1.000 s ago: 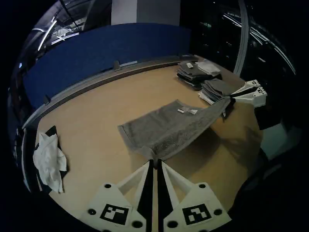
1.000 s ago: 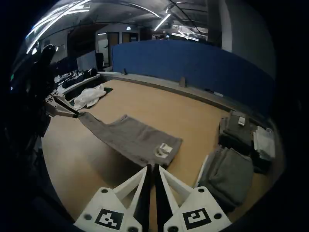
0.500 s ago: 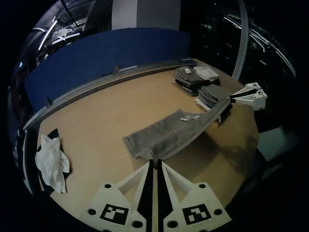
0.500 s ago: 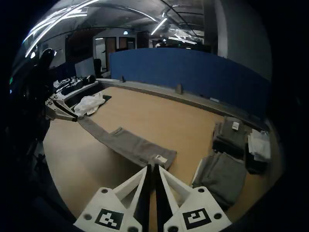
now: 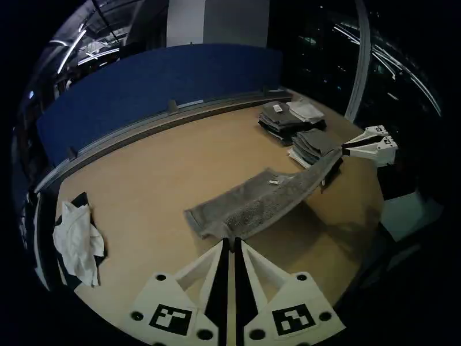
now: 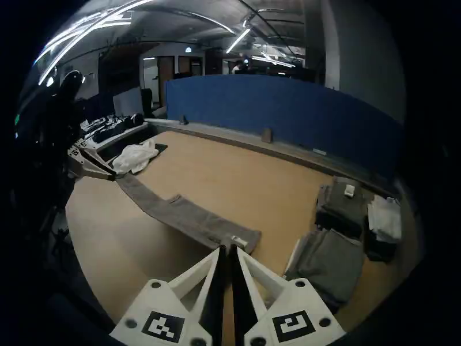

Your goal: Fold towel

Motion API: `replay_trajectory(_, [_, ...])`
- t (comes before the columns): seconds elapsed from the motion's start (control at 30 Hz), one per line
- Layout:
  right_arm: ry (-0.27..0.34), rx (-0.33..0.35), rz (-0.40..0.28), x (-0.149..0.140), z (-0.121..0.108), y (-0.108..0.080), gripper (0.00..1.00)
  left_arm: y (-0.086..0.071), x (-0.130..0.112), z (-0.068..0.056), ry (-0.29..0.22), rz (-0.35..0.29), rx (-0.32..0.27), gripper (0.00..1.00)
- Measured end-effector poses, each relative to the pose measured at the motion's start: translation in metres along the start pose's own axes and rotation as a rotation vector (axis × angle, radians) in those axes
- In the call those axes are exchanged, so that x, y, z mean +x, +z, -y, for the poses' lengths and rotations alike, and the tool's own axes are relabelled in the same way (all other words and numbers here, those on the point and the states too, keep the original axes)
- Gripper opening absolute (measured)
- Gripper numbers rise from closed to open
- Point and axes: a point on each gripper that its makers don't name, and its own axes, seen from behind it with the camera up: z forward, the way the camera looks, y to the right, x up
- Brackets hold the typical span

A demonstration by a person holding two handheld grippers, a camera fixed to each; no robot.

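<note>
Now, the wide wooden table (image 5: 150,173) runs under everything, with the blue partition (image 5: 155,81) along its far edge. Across the wood goes the grey towel (image 5: 259,199), pulled into a long band and lifted at both ends. Folded towel stacks (image 5: 311,143) sit near the far end, and a crumpled white cloth (image 5: 75,242) lies well apart. The left gripper (image 5: 230,241) is pinched tight on one towel end, and the right gripper (image 6: 230,248) is clamped on the other.

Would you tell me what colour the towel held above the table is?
The towel is grey; the left gripper view shows it best.
</note>
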Motion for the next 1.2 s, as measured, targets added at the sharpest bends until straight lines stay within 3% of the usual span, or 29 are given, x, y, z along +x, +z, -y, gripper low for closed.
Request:
replay_trajectory(0.6, [-0.002, 0.002, 0.01, -0.007, 0.002, 0.007, 0.06, 0.002, -0.01, -0.003, -0.02, 0.018, -0.003, 0.06])
replay_trajectory(1.2, [0.007, 0.014, 0.059, -0.027, 0.003, 0.024, 0.06, 0.018, -0.031, -0.009, -0.051, 0.082, -0.015, 0.06])
